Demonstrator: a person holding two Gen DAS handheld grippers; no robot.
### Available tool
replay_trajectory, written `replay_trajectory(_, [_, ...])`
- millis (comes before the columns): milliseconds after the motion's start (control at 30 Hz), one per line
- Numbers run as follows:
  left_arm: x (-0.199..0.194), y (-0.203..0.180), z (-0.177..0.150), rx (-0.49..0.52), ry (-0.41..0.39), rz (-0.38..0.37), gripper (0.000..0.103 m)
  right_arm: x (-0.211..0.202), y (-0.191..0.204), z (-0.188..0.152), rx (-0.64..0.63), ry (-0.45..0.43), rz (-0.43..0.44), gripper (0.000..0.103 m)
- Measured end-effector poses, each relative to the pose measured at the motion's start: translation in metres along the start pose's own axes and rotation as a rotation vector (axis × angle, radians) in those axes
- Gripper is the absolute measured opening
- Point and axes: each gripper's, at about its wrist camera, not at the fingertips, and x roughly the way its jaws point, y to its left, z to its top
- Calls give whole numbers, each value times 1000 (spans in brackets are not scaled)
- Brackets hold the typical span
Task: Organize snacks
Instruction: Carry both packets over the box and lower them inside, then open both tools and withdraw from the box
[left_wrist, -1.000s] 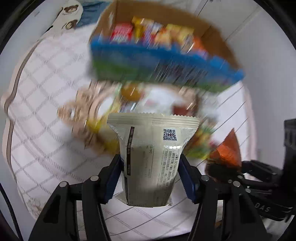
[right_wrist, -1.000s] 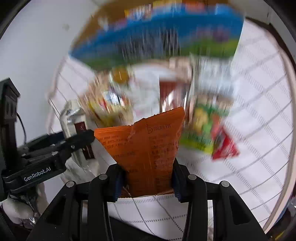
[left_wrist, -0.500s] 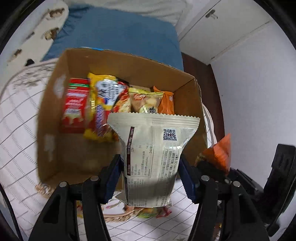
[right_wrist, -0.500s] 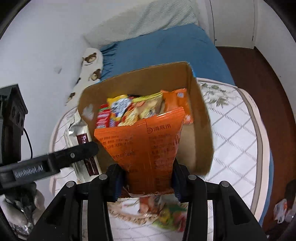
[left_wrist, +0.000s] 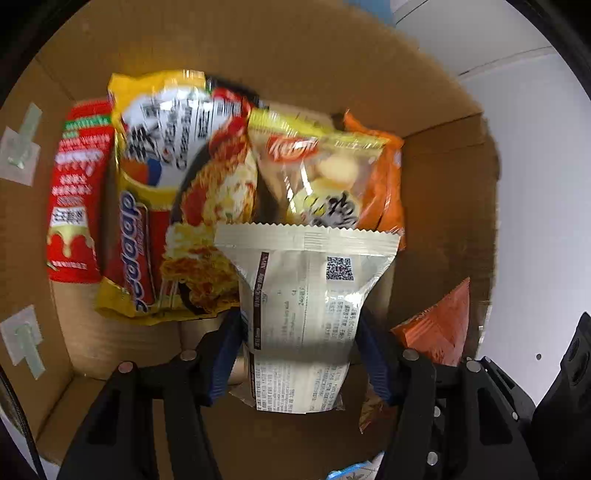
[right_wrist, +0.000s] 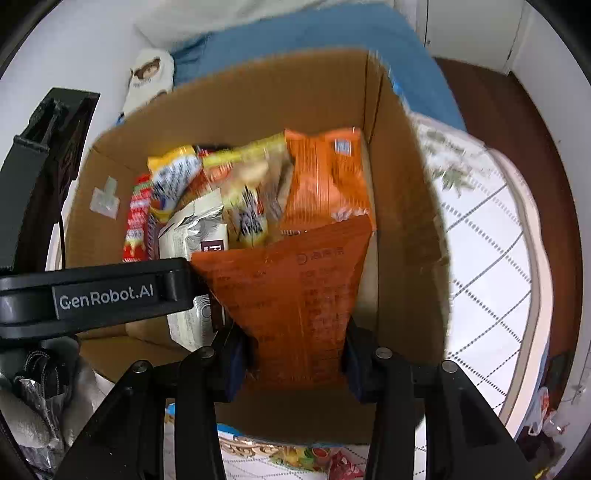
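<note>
My left gripper (left_wrist: 299, 354) is shut on a cream snack packet (left_wrist: 306, 306) with a QR code, held inside the open cardboard box (left_wrist: 443, 206). My right gripper (right_wrist: 293, 358) is shut on an orange snack packet (right_wrist: 295, 295), held over the box's (right_wrist: 402, 221) near right part. In the box stand a red packet (left_wrist: 74, 192), a yellow noodle packet (left_wrist: 173, 192), a clear yellow packet (left_wrist: 317, 173) and an orange packet (left_wrist: 384, 192). The left gripper's arm (right_wrist: 96, 295) and cream packet (right_wrist: 192, 236) show in the right wrist view; the orange packet's tip (left_wrist: 439, 328) shows in the left wrist view.
The box sits on a white quilted mattress (right_wrist: 491, 258). Loose snack packets (right_wrist: 295, 454) lie in front of the box. A blue bedsheet (right_wrist: 314, 40) and a bear-print pillow (right_wrist: 149, 74) lie behind it. Dark wood floor (right_wrist: 517, 122) is on the right.
Both grippers have swung up from the loose snacks on the mattress to the box and moved in, so both held packets now sit over or inside it.
</note>
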Motion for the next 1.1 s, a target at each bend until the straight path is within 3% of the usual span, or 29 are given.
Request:
replay_trajectory(133, [8, 8, 2, -26, 10, 15, 65, 14, 7, -3, -37, 35, -4, 63])
replay_trajectory(200, [6, 11, 3, -30, 0, 20, 76, 16, 13, -5, -51, 39, -17, 92])
replay_trajectory(233, [2, 13, 2, -25, -6, 28, 78, 16, 17, -6, -65, 32, -30, 96])
replay_trajectory(400, [-15, 14, 1, 21, -53, 63, 78, 13, 16, -8, -43, 14, -33, 96])
replay_trajectory(633, [-59, 25, -19, 79, -189, 130, 78, -15, 13, -17, -6, -60, -28, 96])
replay_trajectory(900, [-111, 27, -72, 149, -397, 216, 79, -63, 24, -45, -37, -220, -93, 96])
replay_trajectory(1100, [-141, 28, -114, 168, -539, 249, 79, -97, 35, -72, -42, -314, -79, 96])
